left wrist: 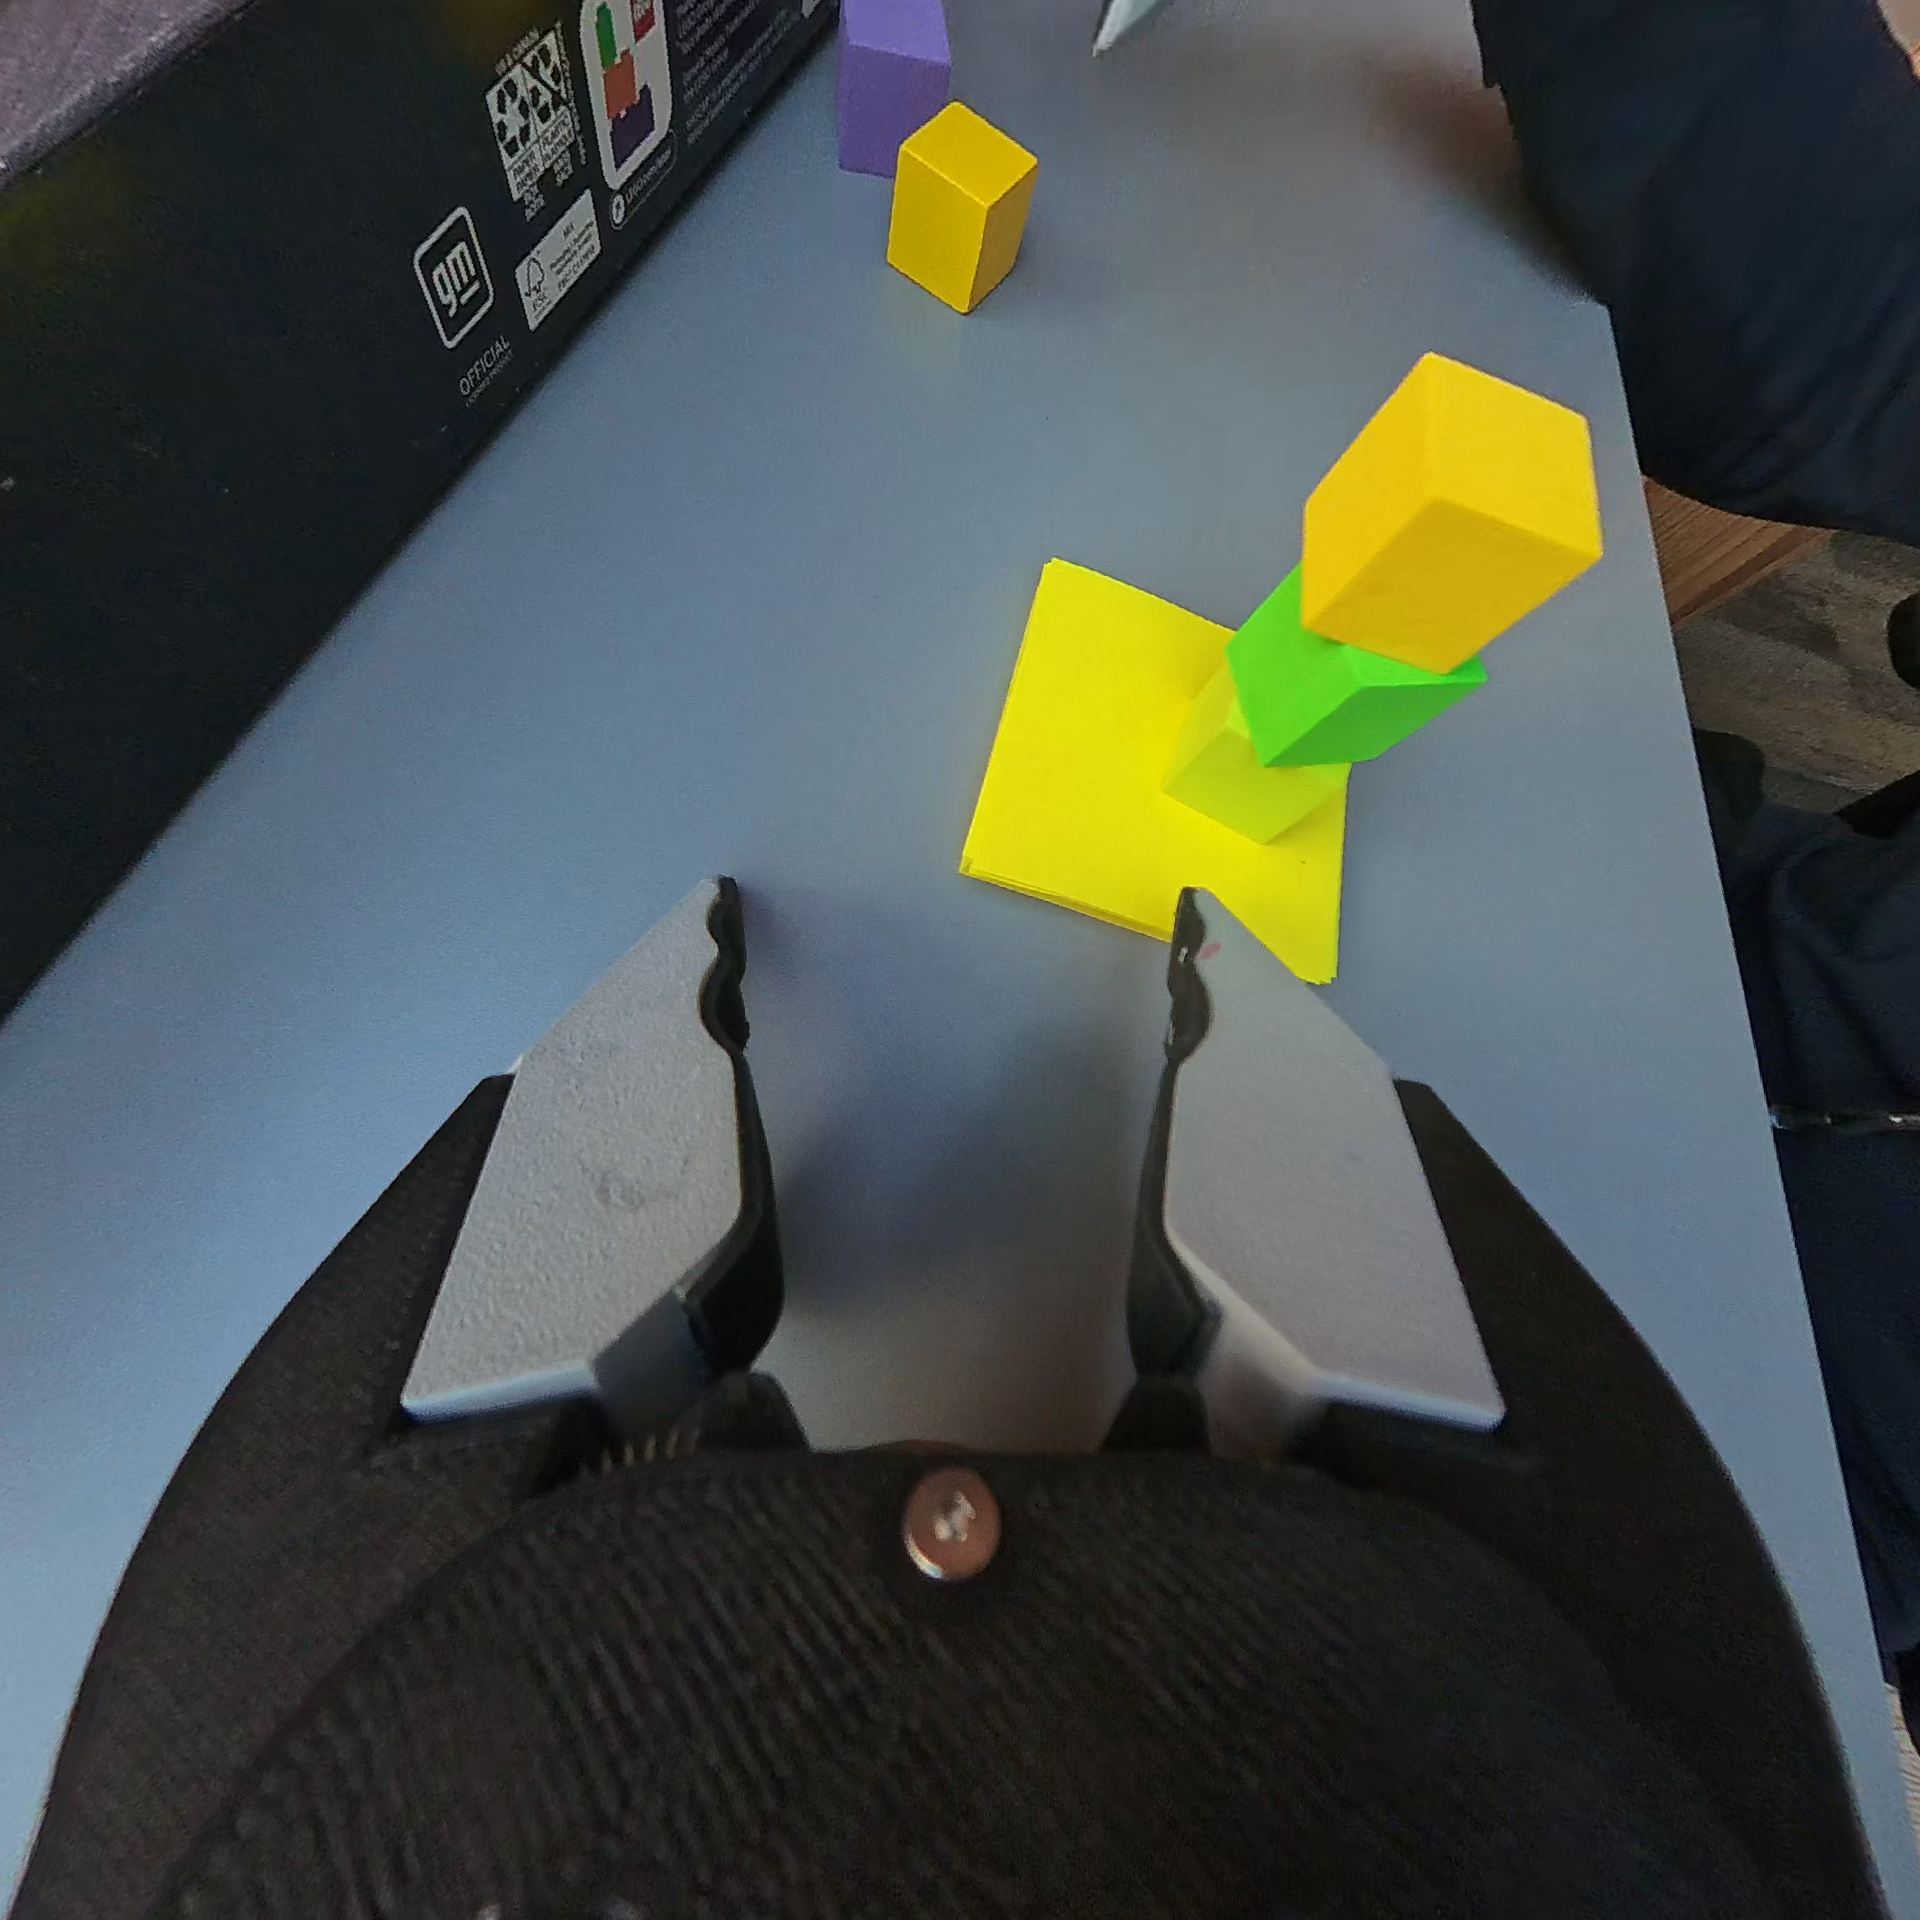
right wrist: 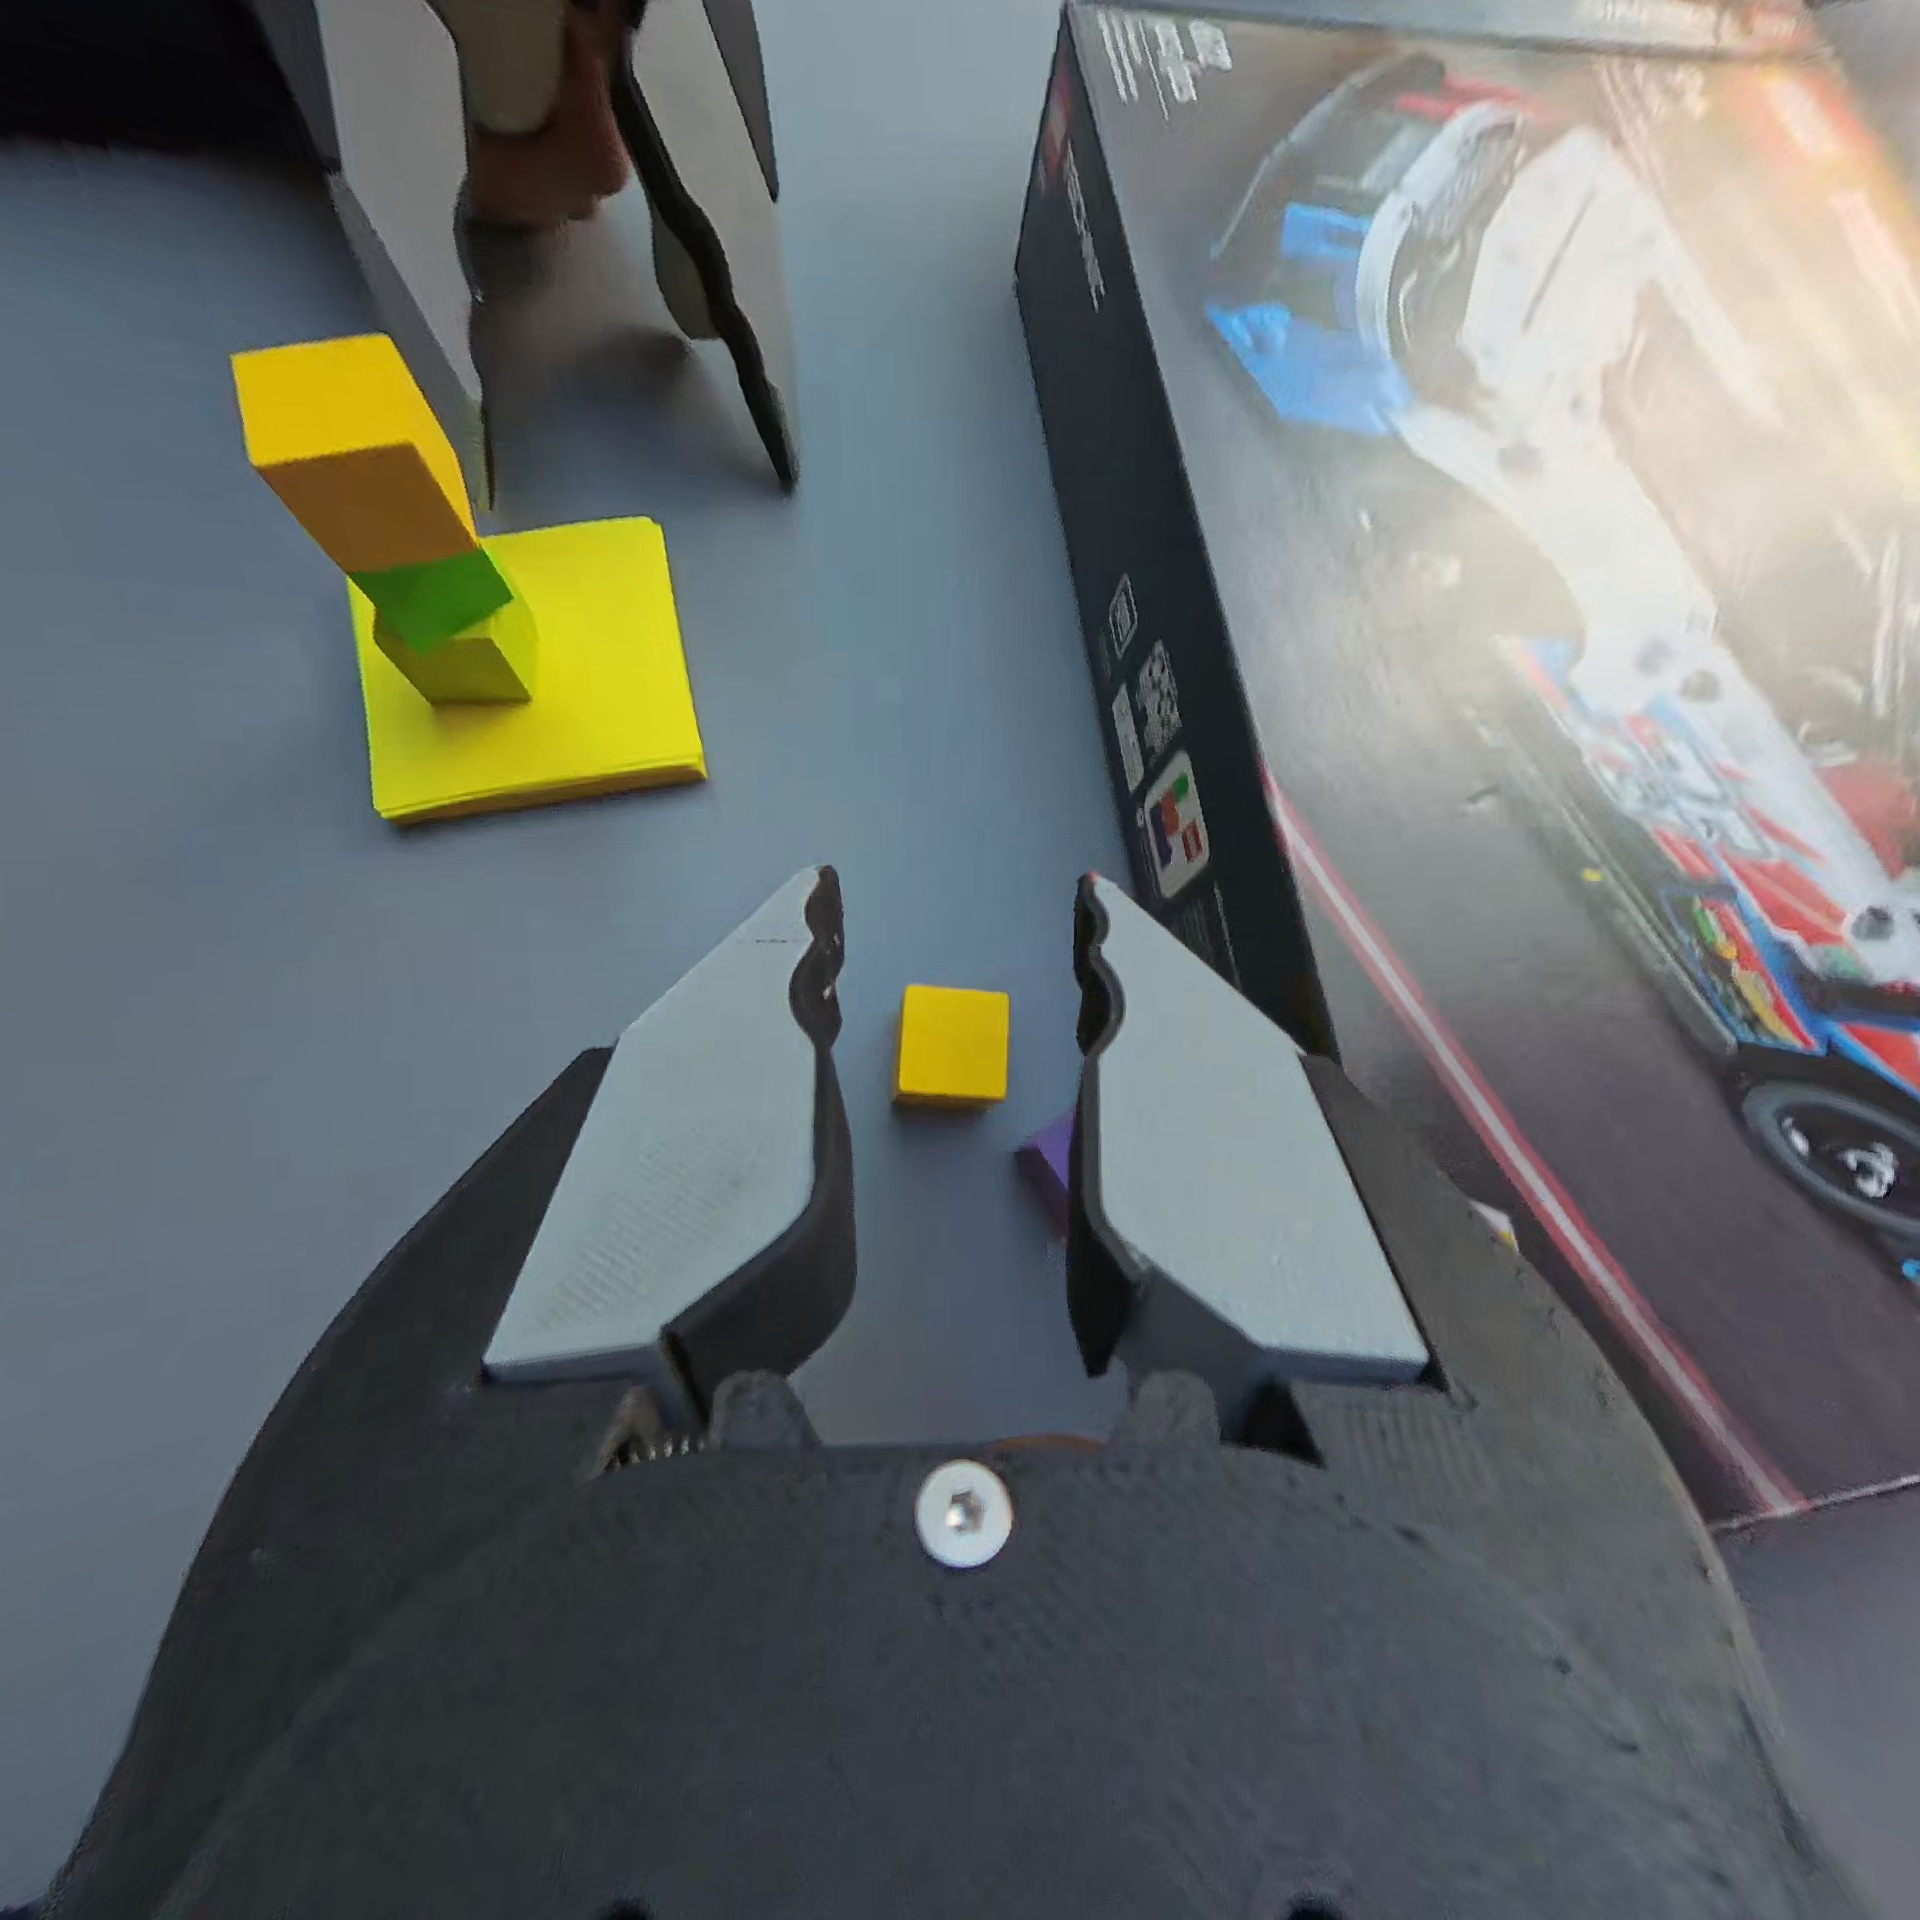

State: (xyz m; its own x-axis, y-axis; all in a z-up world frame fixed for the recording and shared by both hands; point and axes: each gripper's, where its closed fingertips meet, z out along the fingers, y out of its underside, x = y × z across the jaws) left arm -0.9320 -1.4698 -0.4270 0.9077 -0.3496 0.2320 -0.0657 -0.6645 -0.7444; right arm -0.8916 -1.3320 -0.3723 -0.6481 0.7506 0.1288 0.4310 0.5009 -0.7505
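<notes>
Right wrist view: small yellow block (right wrist: pixel 951 1044).

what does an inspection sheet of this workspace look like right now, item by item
surface: grey-blue table, one edge in view on the left wrist view's right side
things: three-block tower, orange-yellow block on green block on lime block, skewed, standing on a yellow paper pad; loose yellow block and purple block close together
clutter: large dark printed box along one side of the table
grippers: left gripper open wide over bare table beside the pad; right gripper open above the loose yellow block, pads clear of it
cables: nothing seen
surroundings: dark clothing of a person past the table edge; floor beyond
</notes>
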